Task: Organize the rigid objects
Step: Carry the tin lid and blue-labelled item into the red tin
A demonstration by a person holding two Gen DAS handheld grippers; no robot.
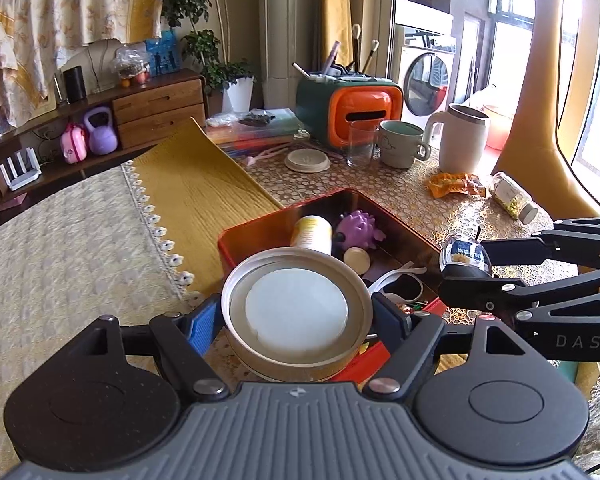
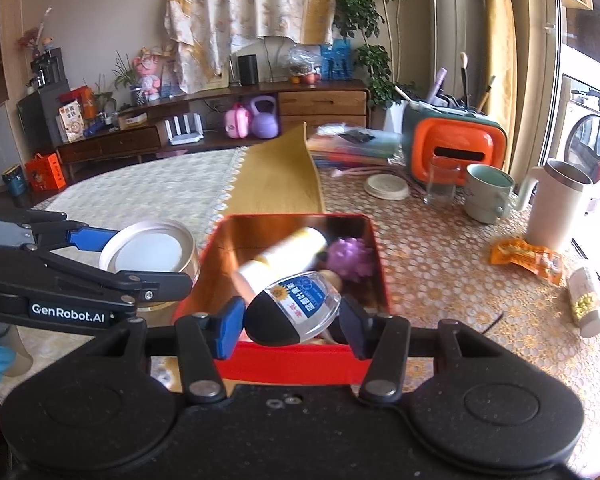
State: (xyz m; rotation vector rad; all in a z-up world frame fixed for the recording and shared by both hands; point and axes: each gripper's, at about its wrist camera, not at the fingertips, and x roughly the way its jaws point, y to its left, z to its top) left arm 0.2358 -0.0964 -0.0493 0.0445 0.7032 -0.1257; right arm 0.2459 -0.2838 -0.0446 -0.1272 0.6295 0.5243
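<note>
Your right gripper (image 2: 292,326) is clamped on a small clear bottle with black cap (image 2: 294,306), lying crosswise, directly over the near rim of the red metal box (image 2: 300,356). Your left gripper (image 1: 298,314) grips a round cream lidded tin (image 1: 296,308), hanging at the box's left near corner; the right is nearer to dropping.

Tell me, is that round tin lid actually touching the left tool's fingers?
Touching. In the left wrist view the round tin lid sits clamped between the left tool, with the blue finger pressed against its rim on one side and the dark finger on the other.
</note>
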